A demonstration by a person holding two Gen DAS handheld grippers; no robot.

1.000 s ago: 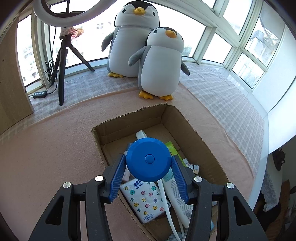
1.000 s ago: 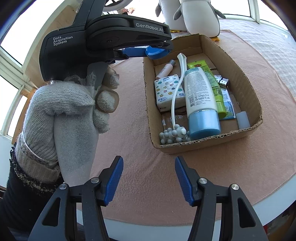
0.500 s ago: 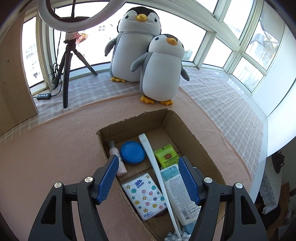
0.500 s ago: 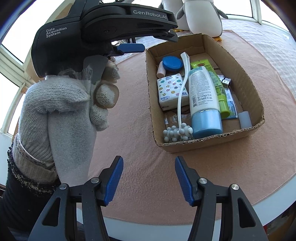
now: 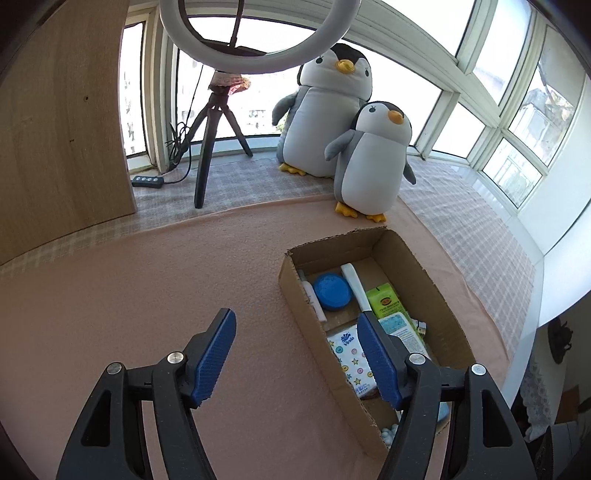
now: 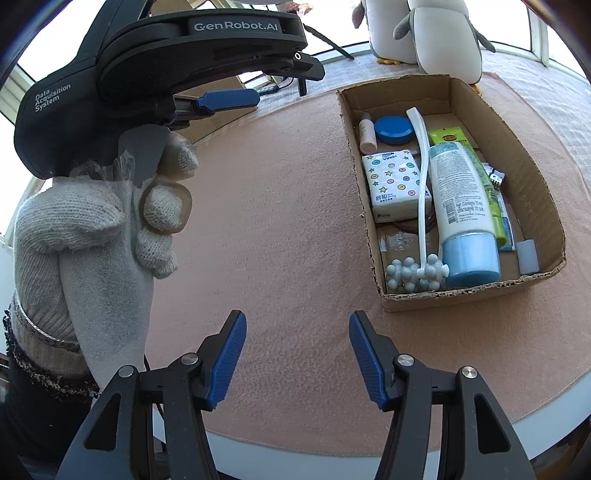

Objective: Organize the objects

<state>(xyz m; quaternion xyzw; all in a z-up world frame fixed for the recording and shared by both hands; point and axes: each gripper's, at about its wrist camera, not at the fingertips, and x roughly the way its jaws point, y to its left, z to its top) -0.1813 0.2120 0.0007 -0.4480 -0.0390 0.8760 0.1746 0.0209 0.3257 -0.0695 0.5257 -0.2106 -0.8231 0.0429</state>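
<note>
Hovering apart from the cardboard box [image 6: 524, 122], both the left gripper [image 5: 295, 354] and right gripper [image 6: 297, 354] are holding their jaws released and empty; the blue round tin [image 6: 392, 129] is lying inside the box's far end beside the other toiletries, keeping the bench [image 6: 277, 221] tidy.

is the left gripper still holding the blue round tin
No, the left gripper is open and empty; the blue round tin lies inside the cardboard box.

Right finger [image 5: 378, 363] hides tube, tissue pack [image 5: 352, 360] partly; penguin heads [image 6: 424, 33] cut off.
</note>
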